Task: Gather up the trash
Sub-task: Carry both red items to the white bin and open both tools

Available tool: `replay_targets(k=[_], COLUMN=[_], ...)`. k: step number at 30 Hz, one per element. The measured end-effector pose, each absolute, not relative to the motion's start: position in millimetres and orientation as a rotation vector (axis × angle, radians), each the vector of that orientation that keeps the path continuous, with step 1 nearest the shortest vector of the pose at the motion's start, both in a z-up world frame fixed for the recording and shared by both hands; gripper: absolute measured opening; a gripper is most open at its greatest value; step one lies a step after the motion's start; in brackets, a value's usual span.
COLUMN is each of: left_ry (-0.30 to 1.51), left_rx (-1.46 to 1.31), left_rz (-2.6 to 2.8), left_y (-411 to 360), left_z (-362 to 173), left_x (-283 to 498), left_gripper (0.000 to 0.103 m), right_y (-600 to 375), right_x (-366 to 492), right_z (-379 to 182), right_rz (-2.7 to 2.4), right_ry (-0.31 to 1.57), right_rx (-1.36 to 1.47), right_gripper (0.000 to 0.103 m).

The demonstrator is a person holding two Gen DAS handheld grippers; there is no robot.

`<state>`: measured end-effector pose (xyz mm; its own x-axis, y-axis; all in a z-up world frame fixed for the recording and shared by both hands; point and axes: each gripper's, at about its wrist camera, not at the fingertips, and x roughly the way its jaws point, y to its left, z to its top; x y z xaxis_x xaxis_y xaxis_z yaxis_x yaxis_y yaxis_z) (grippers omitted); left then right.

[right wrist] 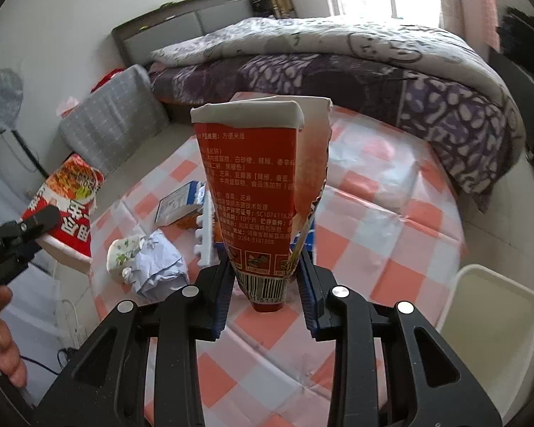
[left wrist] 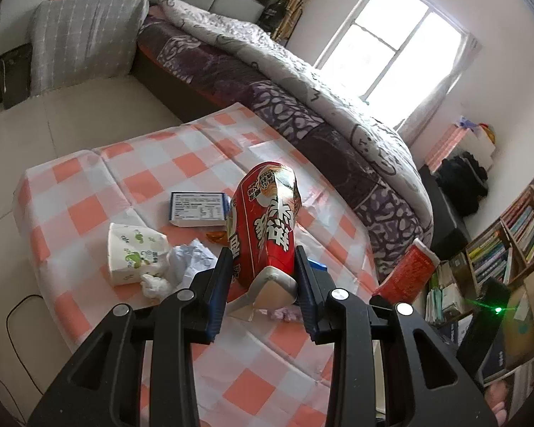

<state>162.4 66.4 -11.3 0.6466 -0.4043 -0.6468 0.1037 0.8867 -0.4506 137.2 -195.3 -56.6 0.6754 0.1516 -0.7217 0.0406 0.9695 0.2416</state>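
Trash in both grips, held clear above the table. Left gripper (left wrist: pixel 263 267) is clamped on a crushed red paper noodle cup (left wrist: pixel 265 224), rim end toward the camera, pads pinching its flattened sides; squashing it this way likely gives the flat pads something to bite. Right gripper (right wrist: pixel 263 274) is closed around a flattened red noodle carton with a white rim (right wrist: pixel 256 192), pinched at its narrow barcode base so the wide rim stands away from the camera (printed ingredient text faces the lens). Both pieces look ready to carry off; judged from this, the step in hand is transport, not picking. Off the table's right edge in the right wrist view sits a cream plastic bin (right wrist: pixel 495 320), mouth up, nothing visible inside, so probably the drop point. Still lying on the orange-and-white checked tablecloth (left wrist: pixel 124 178): a white paper cup with green print on its side (left wrist: pixel 135 252), touching crumpled white paper (left wrist: pixel 192 256); beyond them a small blue-and-white flat box (left wrist: pixel 197 210), label up. A white toothed foam piece (right wrist: pixel 204 242) lies near the box. Farther back, a bed with a purple patterned quilt (left wrist: pixel 302 89) and a bright window (left wrist: pixel 391 35).
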Motion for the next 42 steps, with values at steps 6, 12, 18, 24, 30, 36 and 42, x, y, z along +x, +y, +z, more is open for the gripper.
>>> replay_targets(k=[6,12,18,24,30,36,42], left_ry=[0.830,0.839,0.852,0.871,0.899,0.939,0.982], left_rx=[-0.354,-0.322,-0.293,-0.248,-0.200,-0.152,-0.098], left_rz=[-0.330,-0.374,-0.431,-0.499,-0.565,-0.641,-0.707], left_y=[43,19,-12,-49,-89,-132,-176], left_z=[-13,-16,-19,-23,-32,-43,-56], left_x=[158,152,148,141,131,117,98], left_gripper=[0.035,0.035,0.035,0.035,0.035,0.035,0.035], right_y=[-217,-250,-287,-326,-358,-392,-418], right_x=[122,108,90,66,44,23,8], right_z=[-51,-53,-57,-63,-58,-47,-44], right_rz=[-0.001,-0.090,-0.192,-0.272,-0.361,-0.459,-0.516], right_ry=[0.818,0.839,0.863,0.893,0.868,0.782,0.741], right_rx=[0.289,0.342,0.391,0.476,0.534,0.589,0.643], right_gripper=[0.033,0.034,0.035,0.037,0.058,0.072,0.079])
